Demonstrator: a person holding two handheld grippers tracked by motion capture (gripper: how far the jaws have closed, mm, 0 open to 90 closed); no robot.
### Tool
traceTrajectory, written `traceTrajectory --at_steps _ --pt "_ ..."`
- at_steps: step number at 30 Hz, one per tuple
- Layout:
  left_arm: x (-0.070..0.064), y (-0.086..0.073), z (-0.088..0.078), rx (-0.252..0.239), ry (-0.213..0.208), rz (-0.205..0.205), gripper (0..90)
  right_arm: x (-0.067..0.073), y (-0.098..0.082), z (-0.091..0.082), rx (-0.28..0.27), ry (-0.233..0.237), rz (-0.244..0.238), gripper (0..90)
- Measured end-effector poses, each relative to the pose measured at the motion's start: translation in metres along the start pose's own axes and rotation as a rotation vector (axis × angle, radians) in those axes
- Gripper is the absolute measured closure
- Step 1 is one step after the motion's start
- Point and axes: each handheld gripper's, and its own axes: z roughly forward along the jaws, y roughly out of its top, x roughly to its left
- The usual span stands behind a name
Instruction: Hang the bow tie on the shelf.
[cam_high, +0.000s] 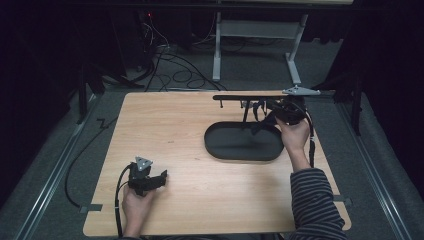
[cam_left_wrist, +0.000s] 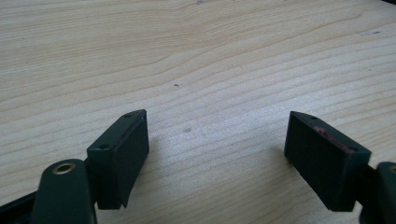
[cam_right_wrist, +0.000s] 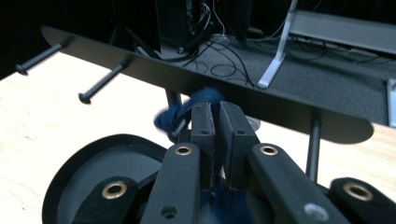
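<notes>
A black rack stands at the table's far right: an oval base (cam_high: 220, 145) and a raised crossbar (cam_high: 235, 97) with pegs. In the right gripper view the crossbar (cam_right_wrist: 289, 109) runs across, and two bare pegs (cam_right_wrist: 100, 85) stick out at the left. A dark blue piece of fabric (cam_right_wrist: 173, 116) bunches around a peg just under the bar. My right gripper (cam_right_wrist: 215, 109) is shut on this fabric; from above, it (cam_high: 261, 114) sits beside the bar over the base. My left gripper (cam_high: 162, 178) rests low over the table's near left, open, with bare wood between its jaws (cam_left_wrist: 217, 140).
The wooden table (cam_high: 175, 130) has its near edge by the person's forearms. A striped sleeve (cam_high: 315, 200) comes in at the bottom right. Cables and a white table frame (cam_high: 217, 50) lie on the floor beyond the far edge.
</notes>
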Motion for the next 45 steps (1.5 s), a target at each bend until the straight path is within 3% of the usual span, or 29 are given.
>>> traceTrajectory --at_steps 8,20,33,45 --pt "0.0 0.0 0.0 0.0 0.0 0.0 22.3 -0.002 0.0 -0.002 -0.014 0.011 0.012 83.6" --pt "-0.001 0.0 0.0 -0.005 0.004 -0.003 22.2 -0.005 -0.001 -0.017 -0.035 0.031 0.032 72.5" --pt "-0.001 0.0 0.0 -0.002 0.005 0.0 22.1 -0.012 -0.009 -0.038 -0.049 0.042 0.071 59.7" --pt "-0.001 0.0 0.0 0.001 0.005 0.001 22.1 -0.015 -0.024 -0.053 -0.043 0.087 0.106 56.0"
